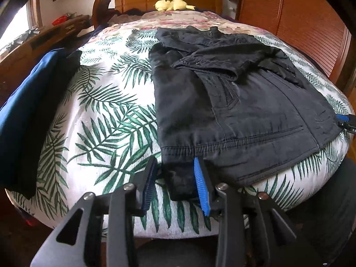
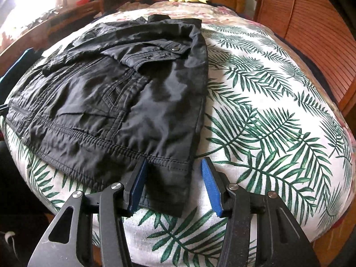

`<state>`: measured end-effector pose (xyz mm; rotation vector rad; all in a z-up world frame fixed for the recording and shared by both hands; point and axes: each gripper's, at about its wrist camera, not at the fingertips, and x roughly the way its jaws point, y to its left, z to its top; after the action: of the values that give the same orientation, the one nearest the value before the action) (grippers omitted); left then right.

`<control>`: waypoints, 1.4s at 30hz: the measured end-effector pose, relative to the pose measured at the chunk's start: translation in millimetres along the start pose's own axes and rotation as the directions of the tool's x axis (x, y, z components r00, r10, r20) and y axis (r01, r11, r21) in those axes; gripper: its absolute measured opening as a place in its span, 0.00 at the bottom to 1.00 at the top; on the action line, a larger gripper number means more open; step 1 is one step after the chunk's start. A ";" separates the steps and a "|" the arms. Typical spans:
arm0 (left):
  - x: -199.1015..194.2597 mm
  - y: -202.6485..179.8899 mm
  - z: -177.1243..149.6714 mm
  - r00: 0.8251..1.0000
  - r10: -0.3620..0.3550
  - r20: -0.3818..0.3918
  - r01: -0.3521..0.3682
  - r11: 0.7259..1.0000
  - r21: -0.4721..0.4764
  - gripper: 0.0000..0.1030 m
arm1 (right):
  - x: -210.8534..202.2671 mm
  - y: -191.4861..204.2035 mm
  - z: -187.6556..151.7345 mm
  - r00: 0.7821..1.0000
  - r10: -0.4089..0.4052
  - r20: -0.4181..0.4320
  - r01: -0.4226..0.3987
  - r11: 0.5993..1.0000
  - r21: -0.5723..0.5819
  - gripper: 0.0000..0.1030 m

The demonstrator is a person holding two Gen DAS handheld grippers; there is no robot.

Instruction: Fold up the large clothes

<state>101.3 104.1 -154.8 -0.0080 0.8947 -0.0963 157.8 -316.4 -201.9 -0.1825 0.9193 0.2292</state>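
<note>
The black nylon zip jacket, sleeves folded in, lies on the palm-leaf bedspread. Left claw and right claw straddle its hem corners, spread, not pinching. Closing shallow could catch only the top layer, spilling the fold.

Jacket on bed — plush toy behind it.

blue garment cut off, jacket underside hidden
</note>
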 end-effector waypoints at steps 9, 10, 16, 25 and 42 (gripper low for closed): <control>0.0 -1.0 -0.6 1.000 0.004 0.002 -0.004 1.000 0.003 0.31 | -15.8 5.0 6.1 0.990 0.094 0.101 -0.095 0.996 0.002 0.34; 0.1 -0.7 -0.8 1.000 0.005 0.002 -0.005 1.000 0.003 0.31 | -18.9 5.0 7.8 0.988 0.102 0.116 -0.104 0.995 0.006 0.34; -2.1 -1.2 -0.5 1.000 0.002 -0.006 -0.002 1.000 -0.004 0.32 | -16.2 10.7 13.0 0.990 0.090 0.105 -0.091 0.996 0.000 0.34; -16.1 0.9 -12.5 0.999 -0.052 -0.013 0.051 0.998 -0.027 0.32 | 3.6 0.6 4.2 0.998 0.064 0.023 -0.065 0.998 0.021 0.39; -11.0 -5.3 -7.6 0.999 -0.032 0.026 0.033 0.999 -0.035 0.11 | -16.2 10.4 15.3 0.982 0.168 0.091 -0.167 0.986 -0.020 0.11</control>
<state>88.2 100.0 -150.7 -0.0572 0.8713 -0.1105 157.2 -304.4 -180.4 -0.1046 0.8422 0.3961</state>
